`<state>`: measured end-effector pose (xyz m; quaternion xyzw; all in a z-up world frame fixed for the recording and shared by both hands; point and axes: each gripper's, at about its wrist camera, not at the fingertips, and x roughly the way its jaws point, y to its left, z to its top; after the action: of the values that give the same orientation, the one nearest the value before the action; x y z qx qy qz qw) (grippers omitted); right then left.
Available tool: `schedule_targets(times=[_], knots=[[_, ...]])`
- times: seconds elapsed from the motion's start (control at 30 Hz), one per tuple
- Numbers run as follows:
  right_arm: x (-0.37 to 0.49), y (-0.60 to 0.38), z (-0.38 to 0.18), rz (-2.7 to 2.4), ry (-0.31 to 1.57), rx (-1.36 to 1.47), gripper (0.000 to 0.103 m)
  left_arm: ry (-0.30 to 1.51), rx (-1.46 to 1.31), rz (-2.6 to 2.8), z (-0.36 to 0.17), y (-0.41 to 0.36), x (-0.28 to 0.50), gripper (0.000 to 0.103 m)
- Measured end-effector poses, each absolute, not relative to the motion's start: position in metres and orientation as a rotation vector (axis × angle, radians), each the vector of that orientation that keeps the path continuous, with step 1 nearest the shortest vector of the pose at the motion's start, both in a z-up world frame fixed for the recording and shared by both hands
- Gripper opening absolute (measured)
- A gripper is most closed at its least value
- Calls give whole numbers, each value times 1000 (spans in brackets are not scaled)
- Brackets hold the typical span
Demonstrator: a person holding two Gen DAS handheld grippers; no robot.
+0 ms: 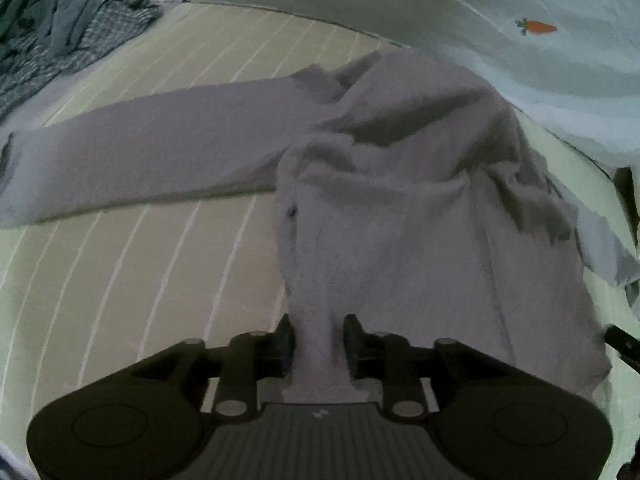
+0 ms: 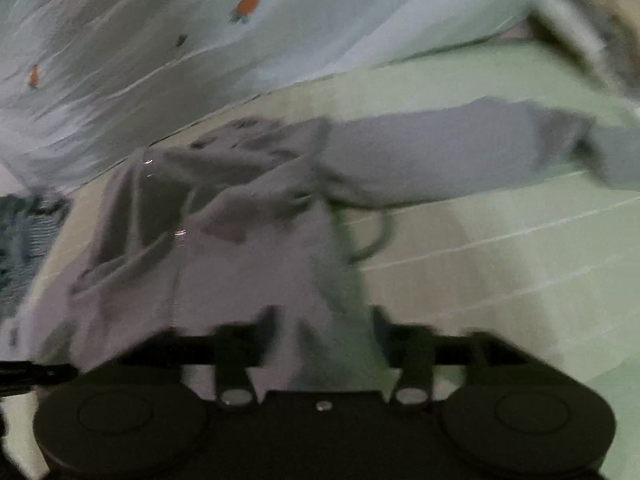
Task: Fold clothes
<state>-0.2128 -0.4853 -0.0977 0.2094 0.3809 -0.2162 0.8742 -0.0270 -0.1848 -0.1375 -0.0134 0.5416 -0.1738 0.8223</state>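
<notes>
The left tool [image 1: 319, 340] pinches the grey garment's [image 1: 400, 208] near hem, its sleeve running away leftward, while the right tool [image 2: 324, 332] stands spread around the hem.

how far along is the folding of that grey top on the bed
Early. Nothing looks folded: the grey top lies rumpled, one sleeve stretched out. Its hem sits between the jaws of the left gripper and right gripper. Every fold remains, as does the checked pile.
</notes>
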Motion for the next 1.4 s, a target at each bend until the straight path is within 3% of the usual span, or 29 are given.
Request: schedule_targets(times=[0.07, 0.2, 0.3, 0.33, 0.37, 0.63, 0.9, 0.93, 0.97, 1.07, 1.27, 1.4], knots=[[-236, -477, -93, -535, 776, 374, 84, 1158, -44, -368, -137, -176, -36, 35], [-273, -470, -101, -595, 813, 361, 83, 1156, -28, -368, -135, -172, -48, 39], [-279, -462, -110, -548, 853, 395, 64, 1164, -11, -370, -138, -176, -48, 39], [-278, -458, -111, -517, 858, 411, 50, 1165, -5, -372, -139, -177, -48, 39], [-277, -455, -113, -487, 863, 427, 43, 1165, -2, -373, -139, -177, -49, 39], [-256, -439, -112, -331, 826, 439, 28, 1163, 27, -394, -143, -176, -55, 40], [-234, -433, -124, -332, 866, 467, 27, 1168, 37, -405, -146, -174, -56, 43], [-233, -433, -124, -329, 867, 467, 18, 1172, 30, -402, -146, -174, -55, 44], [-232, -432, -123, -325, 867, 466, 2, 1175, 25, -399, -147, -173, -54, 44], [-241, -432, -113, -341, 835, 455, 2, 1184, 21, -391, -148, -173, -52, 46], [-288, -412, -34, -408, 709, 361, 2, 1175, 56, -410, -149, -178, -55, 54], [-290, -419, -63, -455, 868, 420, 2, 1185, 51, -403, -148, -179, -53, 55]])
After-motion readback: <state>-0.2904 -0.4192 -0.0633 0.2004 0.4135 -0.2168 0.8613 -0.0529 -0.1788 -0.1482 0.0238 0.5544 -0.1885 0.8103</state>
